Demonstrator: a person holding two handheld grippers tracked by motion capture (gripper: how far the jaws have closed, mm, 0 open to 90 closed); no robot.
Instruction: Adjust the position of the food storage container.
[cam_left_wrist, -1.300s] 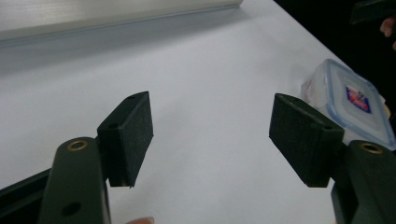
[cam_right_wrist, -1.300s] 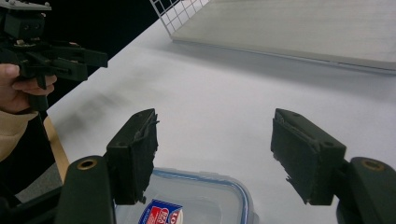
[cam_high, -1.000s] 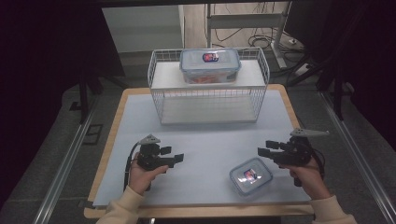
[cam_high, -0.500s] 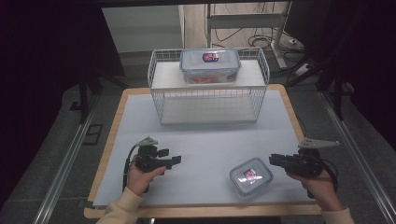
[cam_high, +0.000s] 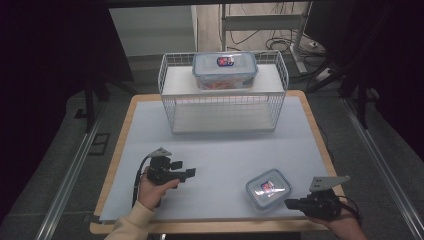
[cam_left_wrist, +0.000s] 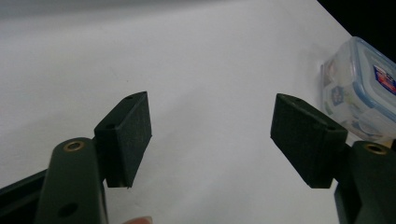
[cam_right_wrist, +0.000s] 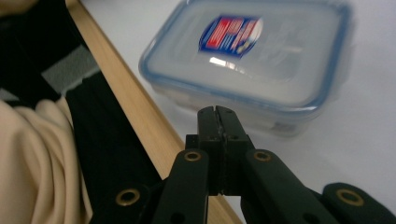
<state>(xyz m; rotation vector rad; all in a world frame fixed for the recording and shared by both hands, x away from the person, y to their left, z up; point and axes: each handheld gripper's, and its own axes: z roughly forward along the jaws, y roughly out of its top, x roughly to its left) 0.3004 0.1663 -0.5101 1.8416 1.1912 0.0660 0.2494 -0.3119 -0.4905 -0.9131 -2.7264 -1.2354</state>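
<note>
Glossy clear plastic container (cam_high: 268, 188), matt white table sheet (cam_high: 225, 155), wooden rim (cam_high: 210, 227).

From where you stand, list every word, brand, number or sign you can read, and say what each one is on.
Small container, lid sticker: red and blue brand mark, lettering too blurred to read.
Small container, side label seen in the left gripper view: small pictures and print, too small to read.
Large container on the wire rack, lid sticker: red and blue mark, too small to read.
No other text anywhere.
</note>
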